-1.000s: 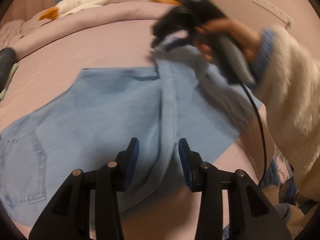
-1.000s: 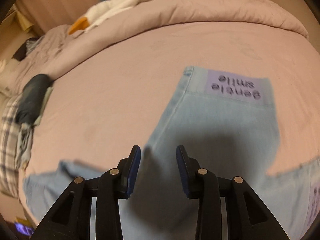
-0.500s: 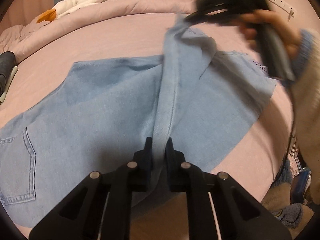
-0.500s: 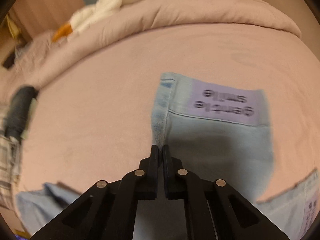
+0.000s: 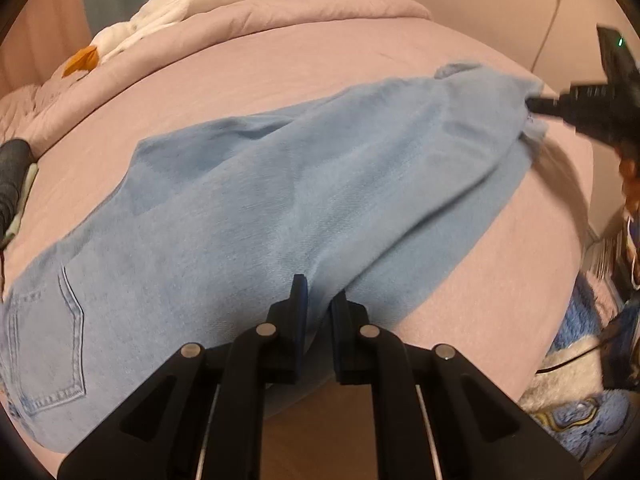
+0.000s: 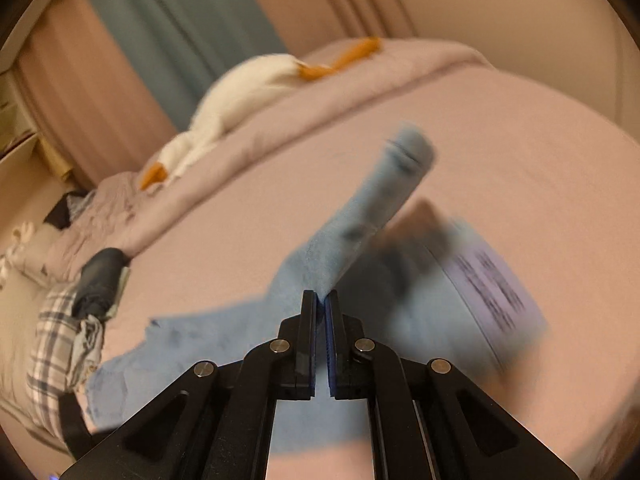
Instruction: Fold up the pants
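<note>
Light blue jeans lie on the pink bed, a back pocket at the lower left. My left gripper is shut on the jeans' near edge. My right gripper is shut on a lifted fold of the jeans; it also shows at the right edge of the left wrist view, holding the far end stretched above the bed. A lilac label shows on the cloth, blurred.
A white goose plush lies on the rolled duvet at the back; it also shows in the right wrist view. A dark bundle and plaid cloth sit at the bed's left. A blue rug lies on the floor at right.
The right gripper has lifted its hold of the jeans and swung it to the right, spreading the upper layer over the lower one. The left gripper stays shut on the near edge.
</note>
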`<control>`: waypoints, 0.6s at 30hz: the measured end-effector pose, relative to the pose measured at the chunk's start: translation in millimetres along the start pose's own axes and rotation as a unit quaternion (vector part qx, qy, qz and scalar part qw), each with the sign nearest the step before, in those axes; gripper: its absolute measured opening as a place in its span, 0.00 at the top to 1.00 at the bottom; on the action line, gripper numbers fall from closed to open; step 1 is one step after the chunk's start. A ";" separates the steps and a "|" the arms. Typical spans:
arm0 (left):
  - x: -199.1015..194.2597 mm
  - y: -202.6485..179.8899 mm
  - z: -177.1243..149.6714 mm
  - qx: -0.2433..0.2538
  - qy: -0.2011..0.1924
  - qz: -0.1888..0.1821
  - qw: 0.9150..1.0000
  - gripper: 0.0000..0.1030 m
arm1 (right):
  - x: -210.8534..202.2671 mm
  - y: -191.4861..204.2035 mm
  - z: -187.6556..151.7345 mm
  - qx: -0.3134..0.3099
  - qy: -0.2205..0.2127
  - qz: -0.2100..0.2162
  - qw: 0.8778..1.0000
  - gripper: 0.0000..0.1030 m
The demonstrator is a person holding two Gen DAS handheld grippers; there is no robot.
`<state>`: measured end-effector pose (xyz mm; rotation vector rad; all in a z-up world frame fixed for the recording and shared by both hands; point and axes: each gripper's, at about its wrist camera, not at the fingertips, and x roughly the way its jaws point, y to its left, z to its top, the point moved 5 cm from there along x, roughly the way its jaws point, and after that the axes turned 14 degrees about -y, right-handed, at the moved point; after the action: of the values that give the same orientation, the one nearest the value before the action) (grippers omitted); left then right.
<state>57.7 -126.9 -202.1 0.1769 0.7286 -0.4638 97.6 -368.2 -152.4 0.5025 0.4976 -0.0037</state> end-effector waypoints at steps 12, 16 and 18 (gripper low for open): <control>1.5 -1.5 -0.6 0.004 0.011 0.017 1.000 0.88 | 22.9 -54.6 -24.1 0.130 0.015 -0.018 0.991 0.92; 1.8 0.1 -0.9 0.001 0.015 0.019 1.000 0.87 | 25.4 -72.0 -18.9 0.177 -0.002 -0.028 0.984 0.64; 2.4 -1.6 -0.6 0.008 0.018 0.018 1.000 0.89 | 25.7 -83.0 -13.1 0.208 -0.016 -0.028 0.978 0.61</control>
<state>58.1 -128.9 -204.2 0.2143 0.7554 -0.4326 104.0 -432.1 -212.4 0.8967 0.4802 -0.1726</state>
